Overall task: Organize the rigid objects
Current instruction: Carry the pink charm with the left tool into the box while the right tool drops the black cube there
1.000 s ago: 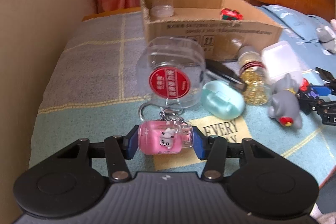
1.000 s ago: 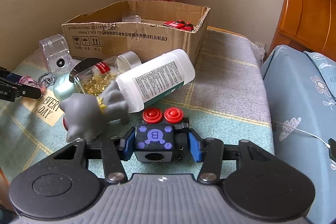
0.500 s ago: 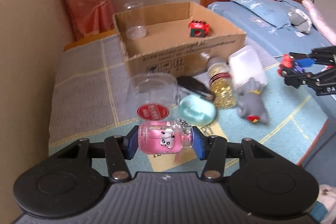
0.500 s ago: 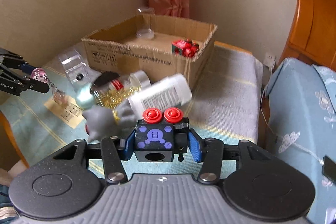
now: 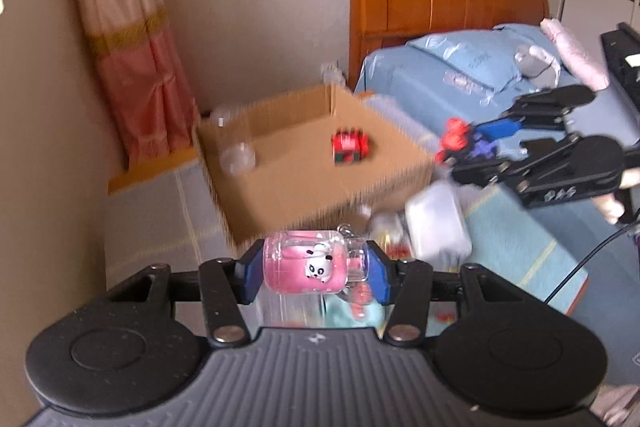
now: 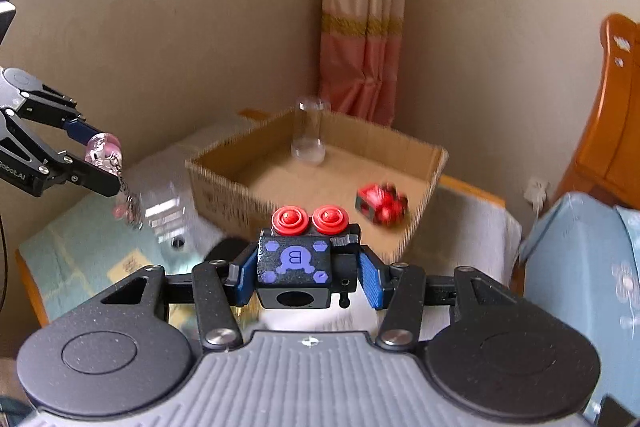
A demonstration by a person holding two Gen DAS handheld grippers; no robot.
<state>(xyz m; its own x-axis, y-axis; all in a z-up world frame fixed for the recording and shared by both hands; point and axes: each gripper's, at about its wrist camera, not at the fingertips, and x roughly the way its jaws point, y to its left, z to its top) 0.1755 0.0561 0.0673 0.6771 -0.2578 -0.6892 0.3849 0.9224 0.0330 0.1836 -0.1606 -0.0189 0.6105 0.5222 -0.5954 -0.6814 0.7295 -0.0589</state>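
The left gripper (image 5: 315,273) is clamped on a pink keychain jar (image 5: 308,267), which lies sideways between the blue pads, its panda figure facing the camera and its clear capped end against the right-hand pad. In the left wrist view the jar hangs in the air in front of and below the open cardboard box (image 5: 320,183), which holds a red toy block (image 5: 350,147) and a clear cup (image 5: 236,155). To the right, the right gripper (image 5: 476,151) reaches in from the side, level with the box's rim, carrying its own load; a white bottle (image 5: 436,223) lies on the blanket (image 5: 520,251) below it.

In the right wrist view, the right gripper (image 6: 306,277) is closed around a black robot toy (image 6: 298,267) with two red knobs on top and a purple "B" face, squarely between the pads. It is held above the blanket, just short of the box's near wall. The left gripper (image 6: 100,163) enters from the left edge, angled downward, the pink jar in its tips and the chain dangling beneath.
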